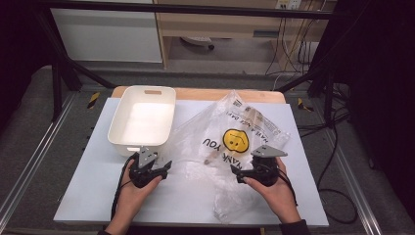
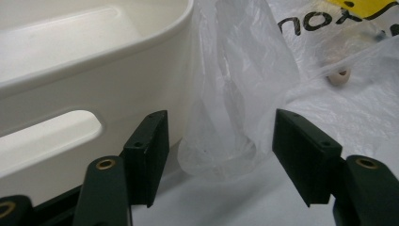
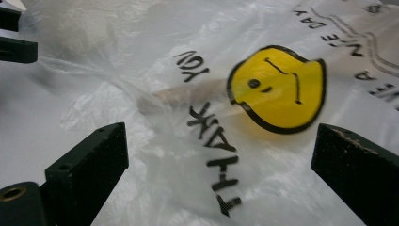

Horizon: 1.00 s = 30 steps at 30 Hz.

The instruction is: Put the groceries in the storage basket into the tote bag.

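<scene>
The bag (image 1: 230, 142) (clear, with a smiley) lies crumpled on the table (image 1: 98, 196) beside the tub (image 1: 142, 120). Left gripper (image 2: 221, 155) gapes around a fold; right gripper (image 3: 221, 174) stands wide, empty.

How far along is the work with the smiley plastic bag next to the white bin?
Early. Done: the plastic bag lies spread on the white mat beside the white bin, a wooden-looking piece inside it. In hand: the left tongs stand open around a bag fold, not pinching it; the right tongs hover open over the print. Left: gripping the bag; the bin is empty.
</scene>
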Each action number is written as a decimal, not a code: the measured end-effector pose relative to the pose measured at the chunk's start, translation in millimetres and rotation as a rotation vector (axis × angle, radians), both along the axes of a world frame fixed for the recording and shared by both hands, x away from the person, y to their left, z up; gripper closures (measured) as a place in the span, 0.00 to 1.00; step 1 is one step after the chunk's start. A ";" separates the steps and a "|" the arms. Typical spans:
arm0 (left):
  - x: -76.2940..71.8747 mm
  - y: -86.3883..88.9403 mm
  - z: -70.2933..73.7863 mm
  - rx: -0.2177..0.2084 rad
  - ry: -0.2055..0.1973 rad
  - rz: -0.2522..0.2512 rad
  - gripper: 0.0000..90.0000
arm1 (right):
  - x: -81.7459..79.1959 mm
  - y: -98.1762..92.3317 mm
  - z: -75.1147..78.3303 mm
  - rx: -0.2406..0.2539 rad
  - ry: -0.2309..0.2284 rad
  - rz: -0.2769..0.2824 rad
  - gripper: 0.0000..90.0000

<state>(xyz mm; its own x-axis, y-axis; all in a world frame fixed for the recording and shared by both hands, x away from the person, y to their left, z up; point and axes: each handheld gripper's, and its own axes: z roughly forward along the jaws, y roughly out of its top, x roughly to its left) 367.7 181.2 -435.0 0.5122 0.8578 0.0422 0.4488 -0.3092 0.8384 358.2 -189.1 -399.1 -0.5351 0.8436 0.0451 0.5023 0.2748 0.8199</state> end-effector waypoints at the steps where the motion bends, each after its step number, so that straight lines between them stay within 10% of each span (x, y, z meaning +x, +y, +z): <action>1: 0.6 -0.5 0.0 0.003 -0.003 -0.004 0.47 | -1.9 -4.3 -0.5 -0.002 0.004 -0.011 0.06; 12: 5.7 -8.0 -5.1 0.019 0.051 -0.082 0.90 | -14.7 -43.0 -14.5 -0.038 0.073 -0.160 0.07; 18: 3.2 -11.6 -4.5 0.029 0.077 -0.124 0.96 | -14.6 -58.1 -24.3 -0.040 0.125 -0.236 0.09; 30: 3.2 -9.9 -4.8 0.019 0.096 -0.132 0.98 | -14.8 -36.4 -49.0 -0.110 0.269 -0.130 0.12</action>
<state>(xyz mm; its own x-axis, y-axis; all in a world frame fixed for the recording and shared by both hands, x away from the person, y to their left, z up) 370.9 171.4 -439.8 0.6229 0.7823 0.0037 0.4807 -0.3865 0.7871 343.4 -225.5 -448.1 -0.4035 0.9119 0.0748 0.7338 0.2736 0.6219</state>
